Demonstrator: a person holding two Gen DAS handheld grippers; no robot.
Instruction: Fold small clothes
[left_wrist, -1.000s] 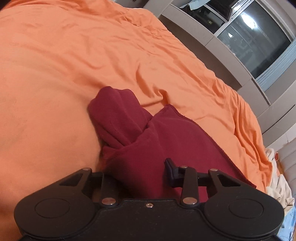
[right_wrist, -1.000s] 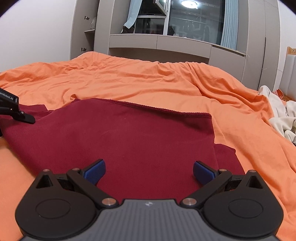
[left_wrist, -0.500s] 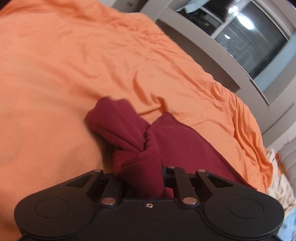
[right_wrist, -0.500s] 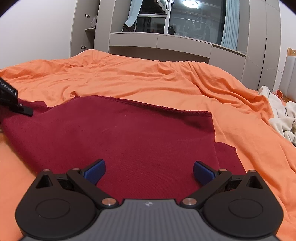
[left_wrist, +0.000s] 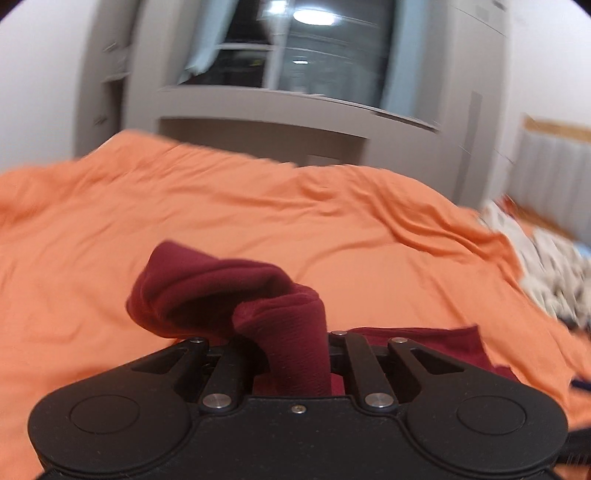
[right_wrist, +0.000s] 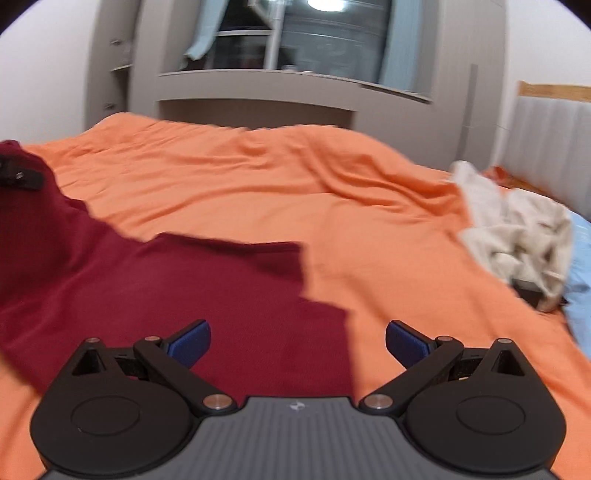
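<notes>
Orange bedsheet (right_wrist: 332, 206) spans ahead of both sets of fingers; maroon garment (right_wrist: 155, 295) lies on it, partly lifted at left; left gripper (left_wrist: 295, 354) clamped on a bunched maroon fold; right gripper (right_wrist: 297, 341) wide open, nothing held, garment edge between its blue pads (right_wrist: 192, 338).

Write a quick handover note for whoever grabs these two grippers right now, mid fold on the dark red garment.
Left gripper: shut on a bunched end of the dark red garment, lifted off the orange bedspread.
Right gripper: open, empty, hovering over the garment's right edge.
The rest of the garment lies spread on the bedspread. A cream clothes pile sits far right.
Done: one end gripped and raised. Left: lay it over to make the fold, then probably the pile.
</notes>
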